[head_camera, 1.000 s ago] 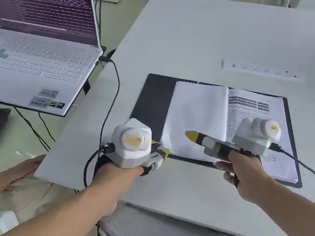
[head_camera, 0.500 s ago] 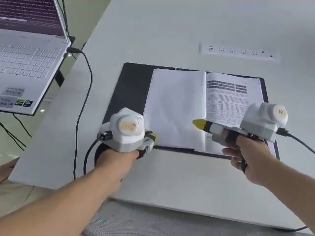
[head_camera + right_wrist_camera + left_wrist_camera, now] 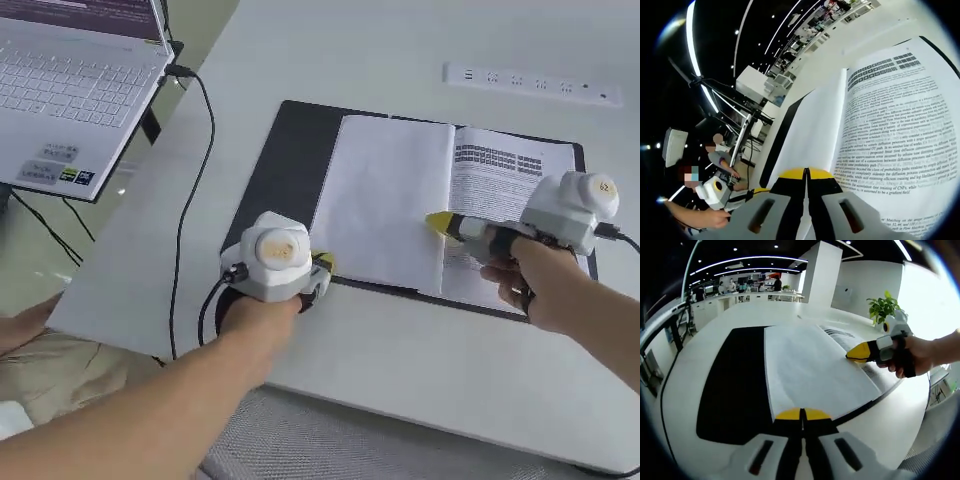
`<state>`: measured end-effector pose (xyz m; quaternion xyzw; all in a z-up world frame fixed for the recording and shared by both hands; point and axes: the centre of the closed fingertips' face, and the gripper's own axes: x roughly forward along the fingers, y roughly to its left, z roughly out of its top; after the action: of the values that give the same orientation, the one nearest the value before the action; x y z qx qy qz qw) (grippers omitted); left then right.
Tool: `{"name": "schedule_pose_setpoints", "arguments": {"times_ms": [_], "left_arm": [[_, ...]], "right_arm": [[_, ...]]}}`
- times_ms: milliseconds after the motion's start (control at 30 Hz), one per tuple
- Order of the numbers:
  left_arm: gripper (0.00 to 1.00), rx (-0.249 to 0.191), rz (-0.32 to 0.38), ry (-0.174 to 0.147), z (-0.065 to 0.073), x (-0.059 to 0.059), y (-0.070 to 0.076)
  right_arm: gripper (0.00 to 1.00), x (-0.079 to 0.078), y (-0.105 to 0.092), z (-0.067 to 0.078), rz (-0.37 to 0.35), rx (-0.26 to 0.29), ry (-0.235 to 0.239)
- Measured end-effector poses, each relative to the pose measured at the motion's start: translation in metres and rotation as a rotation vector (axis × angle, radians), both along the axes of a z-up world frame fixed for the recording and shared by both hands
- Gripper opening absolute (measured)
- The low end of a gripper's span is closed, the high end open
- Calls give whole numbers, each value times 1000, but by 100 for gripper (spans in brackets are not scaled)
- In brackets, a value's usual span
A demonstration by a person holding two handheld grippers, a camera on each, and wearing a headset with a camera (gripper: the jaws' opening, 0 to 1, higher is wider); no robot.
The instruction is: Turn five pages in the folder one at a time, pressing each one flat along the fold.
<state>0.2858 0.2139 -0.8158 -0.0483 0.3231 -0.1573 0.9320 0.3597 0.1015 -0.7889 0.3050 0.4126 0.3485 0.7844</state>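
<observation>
Showing the folder lying open near the front edge of the table, blank page left, printed page right. Pointing the right gripper, jaws closed on nothing, at the fold. Resting the left gripper, jaws likewise together, empty, at the blank page's bottom edge.

White table: folder, pwr strip

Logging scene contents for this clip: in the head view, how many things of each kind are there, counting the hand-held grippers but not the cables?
Folder: 1
Laptop: 1
Power strip: 1
Hand-held grippers: 2, the left hand-held gripper and the right hand-held gripper
Total: 5
</observation>
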Motion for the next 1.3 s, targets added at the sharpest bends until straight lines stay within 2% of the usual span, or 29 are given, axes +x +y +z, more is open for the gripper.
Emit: {"name": "schedule_pose_setpoints", "arguments": {"times_ms": [33, 100, 167, 267, 400, 600, 700, 733, 800, 867, 933, 1033, 1300], "left_arm": [[0, -9, 4, 1, 0, 0, 0], [0, -43, 20, 6, 0, -1, 1], [0, -47, 27, 7, 0, 0, 1], [0, -34, 28, 2, 0, -1, 0], [0, -34, 38, -6, -1, 0, 1], [0, -20, 35, -15, -1, 0, 1], [0, 4, 24, -20, -2, 0, 0], [0, 4, 28, -19, -1, 0, 0], [0, 2, 31, -21, -1, -1, 0], [0, -1, 34, -22, -1, -1, 0], [0, -1, 35, -22, -1, 0, 0], [0, 2, 35, -24, -3, 1, 0], [0, -4, 42, -27, -6, 3, 1]], "right_arm": [[0, 7, -2, -4, 4, -15, -9], [0, 16, -1, -7, 11, 8, 9], [0, 26, -2, -8, 9, 1, 0], [0, 38, -4, -10, -21, 32, 34], [0, 55, -7, -15, -25, 32, 32], [0, 65, -2, -14, -15, 22, 30], [0, 74, 1, -11, -8, 7, 21], [0, 84, -3, -13, -22, -25, -7], [0, 94, -5, -16, -50, 0, 40], [0, 102, -7, -17, -68, 1, 29], [0, 106, -6, -17, -81, 18, 42], [0, 114, -5, -15, -95, 21, 35], [0, 141, -9, -17, -145, -16, 22]]}}
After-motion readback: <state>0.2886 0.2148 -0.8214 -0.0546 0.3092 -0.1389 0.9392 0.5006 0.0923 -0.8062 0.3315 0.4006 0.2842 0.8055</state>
